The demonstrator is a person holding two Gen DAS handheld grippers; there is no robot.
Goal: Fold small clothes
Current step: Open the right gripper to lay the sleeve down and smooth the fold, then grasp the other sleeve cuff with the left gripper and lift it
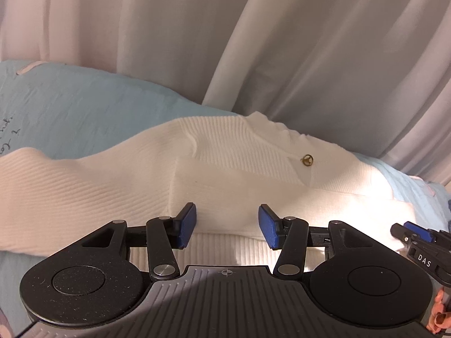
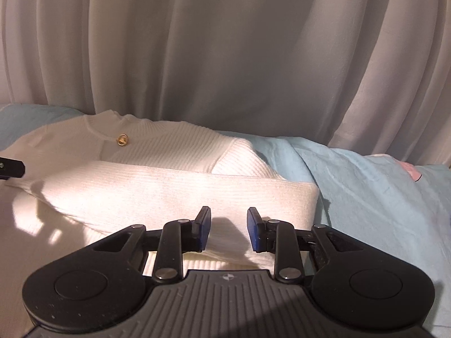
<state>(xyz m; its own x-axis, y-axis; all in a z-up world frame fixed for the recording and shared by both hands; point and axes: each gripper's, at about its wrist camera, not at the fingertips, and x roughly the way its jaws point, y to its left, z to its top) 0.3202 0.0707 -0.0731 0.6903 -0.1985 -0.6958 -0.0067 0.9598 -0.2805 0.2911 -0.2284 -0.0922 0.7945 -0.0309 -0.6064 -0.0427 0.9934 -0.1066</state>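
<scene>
A white ribbed knit sweater [image 1: 239, 152] with a small gold button [image 1: 307, 160] lies on a light blue sheet [image 1: 84, 107]. One sleeve is laid across its body, and another stretches off to the left. My left gripper [image 1: 227, 226] hovers over the sweater's near hem, its blue pads wide apart and nothing pinched between them. In the right wrist view the sweater [image 2: 169, 186] shows a folded band ending in a cuff at the right. My right gripper [image 2: 228, 229] stands open just above that band, with a narrower gap and no cloth pressed between its pads.
Pale curtains [image 1: 253, 42] hang right behind the bed. The blue sheet [image 2: 366, 191] runs on to the right of the sweater, with a pink patch [image 2: 411, 170] at its far edge. The right gripper's tip [image 1: 417, 232] and a person's fingers [image 1: 439, 309] show at the left wrist view's right edge.
</scene>
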